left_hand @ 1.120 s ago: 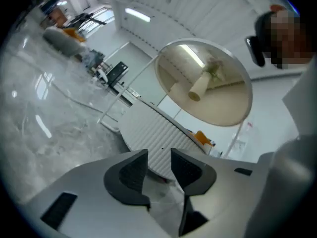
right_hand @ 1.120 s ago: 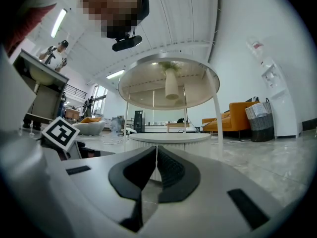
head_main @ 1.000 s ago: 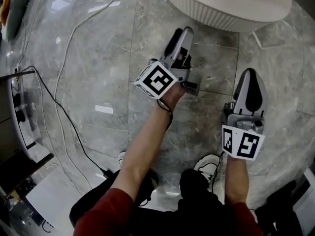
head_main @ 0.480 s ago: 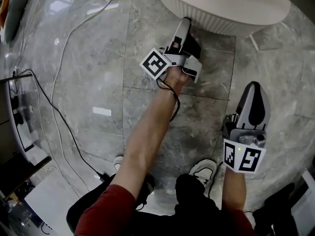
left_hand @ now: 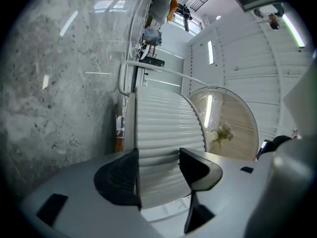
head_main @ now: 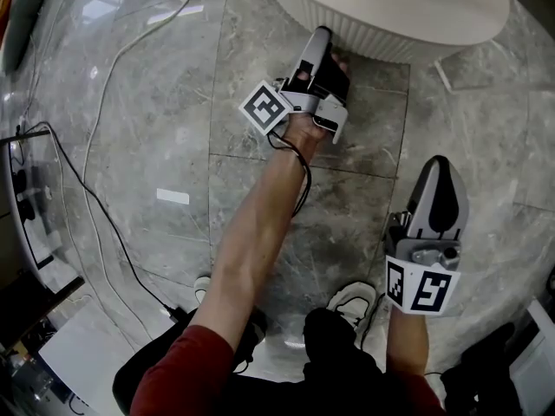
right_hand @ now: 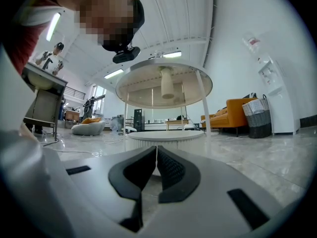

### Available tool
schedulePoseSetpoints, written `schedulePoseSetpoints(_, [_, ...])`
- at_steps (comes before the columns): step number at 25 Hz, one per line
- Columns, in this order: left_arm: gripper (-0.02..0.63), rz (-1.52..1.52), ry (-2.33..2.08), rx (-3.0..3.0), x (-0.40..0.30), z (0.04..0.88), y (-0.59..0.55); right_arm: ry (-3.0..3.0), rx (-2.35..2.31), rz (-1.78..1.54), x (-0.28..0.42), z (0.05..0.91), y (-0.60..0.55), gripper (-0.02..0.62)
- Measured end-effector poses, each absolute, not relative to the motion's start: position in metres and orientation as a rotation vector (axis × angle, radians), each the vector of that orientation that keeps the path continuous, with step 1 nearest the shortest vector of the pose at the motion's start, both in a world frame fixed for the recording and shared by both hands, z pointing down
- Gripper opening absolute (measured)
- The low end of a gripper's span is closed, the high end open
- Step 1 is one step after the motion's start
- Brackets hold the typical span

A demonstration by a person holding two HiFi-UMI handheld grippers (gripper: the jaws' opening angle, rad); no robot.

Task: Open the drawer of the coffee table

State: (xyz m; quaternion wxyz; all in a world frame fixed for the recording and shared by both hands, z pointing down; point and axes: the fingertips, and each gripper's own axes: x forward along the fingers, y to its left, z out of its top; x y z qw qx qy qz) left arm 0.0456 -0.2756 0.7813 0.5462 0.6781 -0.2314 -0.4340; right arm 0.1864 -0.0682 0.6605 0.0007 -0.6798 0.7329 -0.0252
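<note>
The round white coffee table (head_main: 390, 7) with a ribbed side stands at the top of the head view. My left gripper (head_main: 323, 35) reaches to that ribbed side, rolled over on its edge. In the left gripper view the ribbed front (left_hand: 163, 118) fills the gap between the spread jaws of the left gripper (left_hand: 158, 155). The jaws have just been closing a little, and whether the pads touch the front I cannot tell. No drawer handle shows. My right gripper (head_main: 438, 167) hangs low over the floor, well short of the table, shut on nothing (right_hand: 157, 152).
Grey marble floor (head_main: 156, 102) with cables (head_main: 95, 189) trailing at the left. The person's shoes (head_main: 360, 293) are below the grippers. In the right gripper view a tall glass-topped table (right_hand: 163, 86) rises behind the coffee table (right_hand: 166, 136), with an orange sofa (right_hand: 237, 110) at the right.
The left gripper moved up the picture to the table's ribbed side and rolled. Its jaws stand wider than a second ago. The right gripper has hardly moved.
</note>
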Motion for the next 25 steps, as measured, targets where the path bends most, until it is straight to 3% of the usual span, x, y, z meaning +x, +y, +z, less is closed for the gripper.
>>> schedulePoseSetpoints(25, [0.262,-1.096,-0.583,1.565,-0.056,0.776,-0.111,2.366,-2.072,-0.033,0.148,0.642,-0.040,0.023])
